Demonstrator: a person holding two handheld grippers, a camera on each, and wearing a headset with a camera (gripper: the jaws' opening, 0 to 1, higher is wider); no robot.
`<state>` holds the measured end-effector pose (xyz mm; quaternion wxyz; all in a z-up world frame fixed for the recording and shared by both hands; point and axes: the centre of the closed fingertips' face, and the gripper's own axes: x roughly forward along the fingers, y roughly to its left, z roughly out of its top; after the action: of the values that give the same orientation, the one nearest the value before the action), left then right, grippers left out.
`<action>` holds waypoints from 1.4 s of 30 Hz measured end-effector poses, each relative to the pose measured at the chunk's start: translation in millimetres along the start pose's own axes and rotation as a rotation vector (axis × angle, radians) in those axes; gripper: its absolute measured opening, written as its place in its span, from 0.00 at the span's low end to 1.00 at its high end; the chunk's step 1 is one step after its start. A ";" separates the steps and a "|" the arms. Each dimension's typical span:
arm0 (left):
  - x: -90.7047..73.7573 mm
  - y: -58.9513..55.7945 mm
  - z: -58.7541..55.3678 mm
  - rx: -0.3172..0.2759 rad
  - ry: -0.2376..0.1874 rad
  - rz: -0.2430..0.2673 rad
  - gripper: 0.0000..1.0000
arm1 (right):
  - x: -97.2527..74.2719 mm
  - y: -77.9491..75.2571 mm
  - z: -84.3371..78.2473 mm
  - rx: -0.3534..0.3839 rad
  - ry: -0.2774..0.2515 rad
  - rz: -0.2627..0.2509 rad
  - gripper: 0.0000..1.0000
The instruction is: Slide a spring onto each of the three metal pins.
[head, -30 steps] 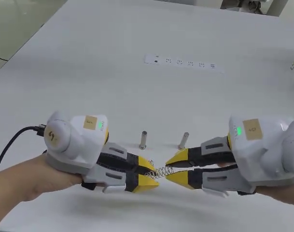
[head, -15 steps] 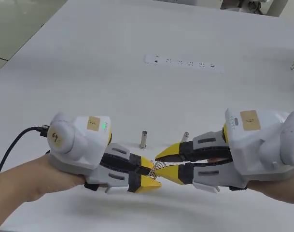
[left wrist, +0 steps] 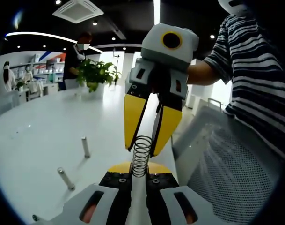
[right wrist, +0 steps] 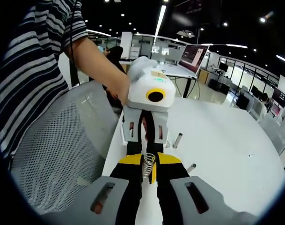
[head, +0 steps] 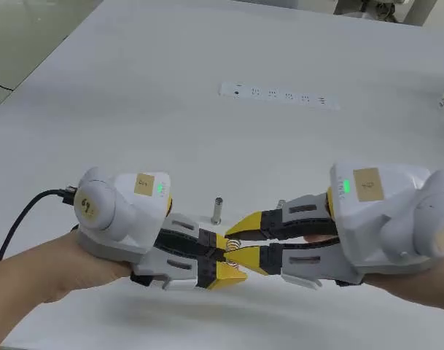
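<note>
- The left hand-held gripper [head: 223, 257] and right hand-held gripper [head: 231, 244] meet tip to tip over the near edge of the desk [head: 170, 131].
- The spring [head: 236, 244] lies between the two sets of tips, held clear of the desk.
- In the left gripper view, the left hand-held gripper [left wrist: 138, 168] has its jaws closed together on the near end of the spring [left wrist: 141, 157].
- In the same view, the right hand-held gripper [left wrist: 142, 149] has one yellow jaw on each side of the spring's other end. The jaws stand narrowly apart. Whether they press on the coil cannot be told.
- In the right gripper view, the spring [right wrist: 148, 161] sits between the yellow tips of the right hand-held gripper [right wrist: 149, 164], in line with the left hand-held gripper [right wrist: 146, 152].
- The left pin [head: 217, 210] stands upright on the desk just beyond the tips, bare.
- The right pin [head: 281, 205] stands beside it, partly hidden behind the right hand-held gripper.
- A power strip [head: 280, 95] lies at the far side of the desk.
</note>
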<state>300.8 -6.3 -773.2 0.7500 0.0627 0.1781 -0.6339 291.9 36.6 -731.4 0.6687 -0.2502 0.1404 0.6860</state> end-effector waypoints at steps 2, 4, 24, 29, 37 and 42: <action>-0.6 -0.1 -0.5 -0.002 0.003 0.002 0.02 | -0.3 0.0 -0.3 -0.002 -0.001 0.000 0.07; -1.5 -0.1 0.1 0.001 0.000 0.004 0.02 | -0.7 0.6 0.3 -0.017 -0.004 -0.003 0.07; -4.1 1.0 -0.2 -0.039 0.003 0.023 0.09 | -0.5 -1.6 6.7 -0.053 -0.012 -0.019 0.07; -8.2 5.1 -2.7 -0.057 0.007 0.050 0.14 | -0.8 -3.6 7.7 -0.060 -0.009 -0.024 0.07; -25.0 14.0 -5.8 -0.081 -0.003 0.096 0.20 | -0.7 -5.2 5.6 -0.060 -0.003 -0.031 0.07; -32.1 19.3 -5.2 -0.085 -0.020 0.132 0.25 | -1.0 -7.9 6.3 -0.069 -0.004 -0.044 0.07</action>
<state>314.3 28.8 -769.4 0.7940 0.0363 0.1929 -0.5754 298.8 39.6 -724.4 0.6748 -0.2748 0.1096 0.6761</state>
